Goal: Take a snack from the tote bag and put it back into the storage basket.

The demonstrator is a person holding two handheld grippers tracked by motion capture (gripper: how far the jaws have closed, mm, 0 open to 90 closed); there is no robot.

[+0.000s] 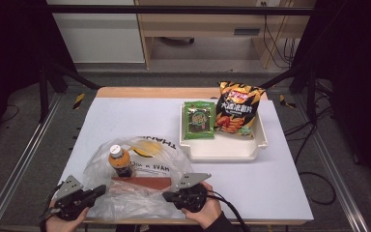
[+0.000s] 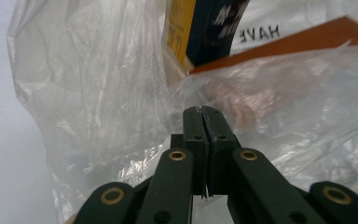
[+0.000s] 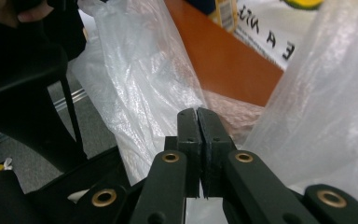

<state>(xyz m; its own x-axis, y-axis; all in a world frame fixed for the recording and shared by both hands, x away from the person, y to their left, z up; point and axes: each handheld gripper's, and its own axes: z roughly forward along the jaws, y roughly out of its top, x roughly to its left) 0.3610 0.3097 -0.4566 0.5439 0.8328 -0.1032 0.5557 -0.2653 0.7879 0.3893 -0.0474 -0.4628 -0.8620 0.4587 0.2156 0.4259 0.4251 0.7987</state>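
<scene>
I have the left gripper (image 2: 204, 109) and right gripper (image 3: 197, 112) pinched on the plastic bag (image 1: 135, 193) rim at the table's (image 1: 280, 193) near edge; open tabletop lies right.

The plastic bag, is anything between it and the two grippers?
No. The left gripper and right gripper sit right at the plastic bag, one at each near corner. In each gripper view the jaws are closed with thin film pinched between them.
</scene>
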